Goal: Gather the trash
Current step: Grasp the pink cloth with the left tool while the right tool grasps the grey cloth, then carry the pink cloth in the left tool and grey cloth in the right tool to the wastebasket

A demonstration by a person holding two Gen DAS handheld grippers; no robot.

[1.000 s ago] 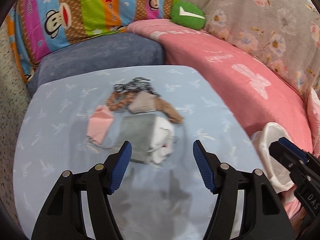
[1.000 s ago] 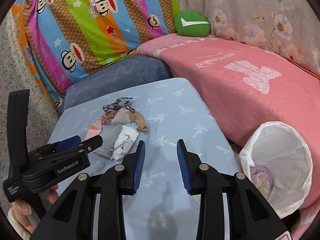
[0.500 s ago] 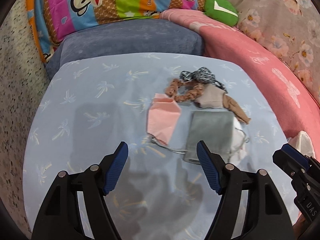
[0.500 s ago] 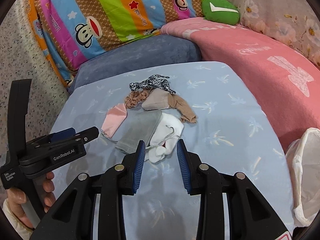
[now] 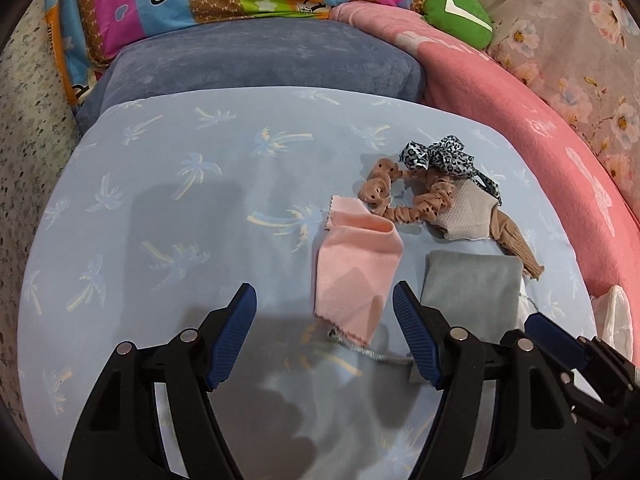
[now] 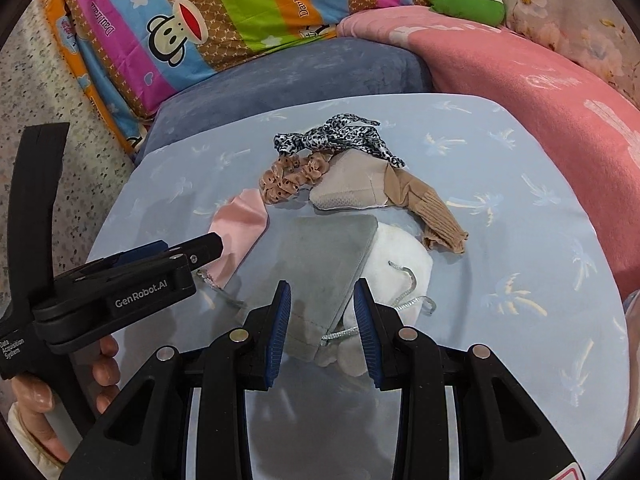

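**Worktop** (image 5: 168,184): pale blue cover with a palm-tree print, carrying a cluster of small fabric items toward its right half. Entries run left to right.

1. **Left tool** (image 5: 324,332): jaws wide apart and empty. A second ago it stood over the grey pouch; it has since shifted left and sunk nearer the cloth, so that the pink pouch now lies just ahead of its gap, nearer the right-hand finger. No contact yet.
2. **Pink pouch** (image 5: 356,276): flat, drawstring trailing at its near edge.
3. **Tan dotted scrunchie** (image 5: 384,192): behind the pink pouch, touching it.
4. **Leopard-print ribbon** (image 5: 440,158): farthest back, against the scrunchie.
5. **Beige mesh pad with tan sock** (image 5: 472,216): right of the scrunchie.
6. **Grey pouch** (image 6: 324,264): overlaps the white pouch.
7. **White pouch** (image 6: 404,256): cord loop on top.
8. **Right tool** (image 6: 322,320): jaws narrow, nothing between the pads. It has swung away from the bin side and dropped toward the pile; the near edge of the grey pouch and the white pouch's cord now sit in line with its gap.
9. **White bin bag** (image 5: 616,312): only a sliver shows, off the worktop's right edge.

Judgement: both tools have come into reach position, one item each; no trash is collected at this stage, and closing on the cloth looks like the next step.
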